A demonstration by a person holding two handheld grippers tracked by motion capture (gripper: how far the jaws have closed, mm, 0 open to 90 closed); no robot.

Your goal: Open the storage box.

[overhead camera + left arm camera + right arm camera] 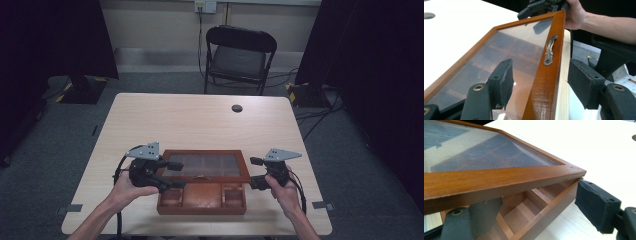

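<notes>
Grippers met at a wooden box (202, 199) near the table's (200, 117) six o'clock edge, its glass lid (207, 165) tilted up. The left gripper (176, 176), at the box's nine o'clock, straddled the lid's front rail by the brass handle (549, 49), jaws apart and clear of the wood. The right gripper (254, 172), at three o'clock, had one jaw inside the box under the lid and the other against the outer wall; whether it clenched the wall could not be told.
</notes>
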